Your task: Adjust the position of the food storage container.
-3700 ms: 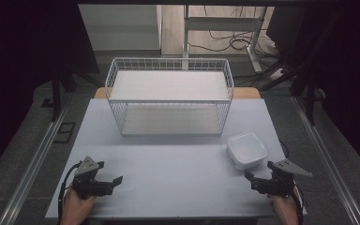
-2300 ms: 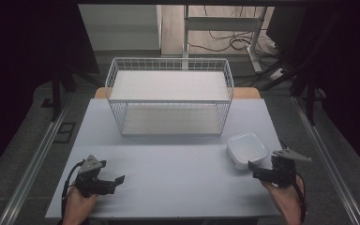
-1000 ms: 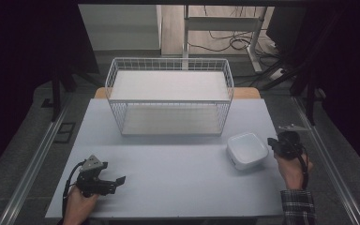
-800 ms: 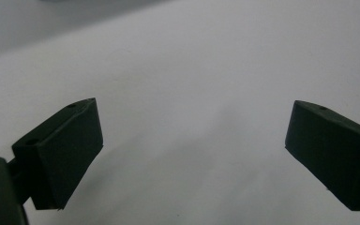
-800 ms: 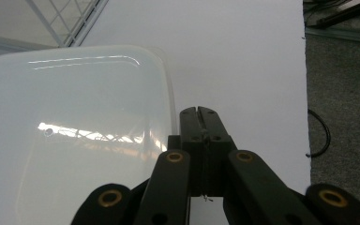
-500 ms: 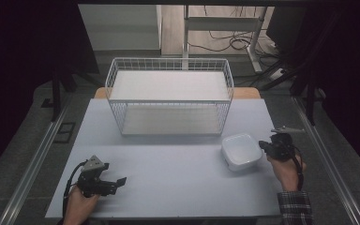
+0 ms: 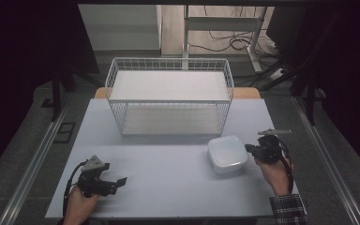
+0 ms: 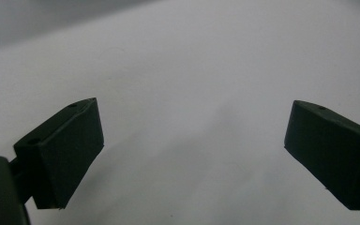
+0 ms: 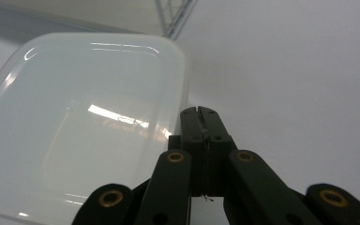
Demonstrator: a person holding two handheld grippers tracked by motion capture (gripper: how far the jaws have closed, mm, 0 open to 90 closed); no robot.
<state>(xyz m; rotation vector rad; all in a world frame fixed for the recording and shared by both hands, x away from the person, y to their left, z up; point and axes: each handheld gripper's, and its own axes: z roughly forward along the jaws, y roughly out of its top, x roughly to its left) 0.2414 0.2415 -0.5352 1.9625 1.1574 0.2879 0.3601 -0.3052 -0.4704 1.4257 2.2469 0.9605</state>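
Note:
A white lidded plastic container [image 7: 227, 153] sits on the table's right side, in front of the wire basket [image 7: 168, 101]. My right gripper [image 7: 249, 148] is shut with nothing between its jaws, its tip at the container's right edge. In the right gripper view the closed jaw tips [image 9: 199, 112] press against the rim of the container [image 9: 84, 122]. My left gripper [image 7: 121, 181] rests near the front left of the table, open. Its two pads [image 8: 63, 150] stand wide apart over bare table.
The white wire basket stands at the back middle of the grey-white table [image 7: 168, 187], with a white board on top. Cables and a metal frame [image 7: 225, 28] lie on the floor behind. Rails run along both sides of the table.
My right gripper went forward past the container's right side, then turned in and pushed the container leftward. The left gripper barely moved.

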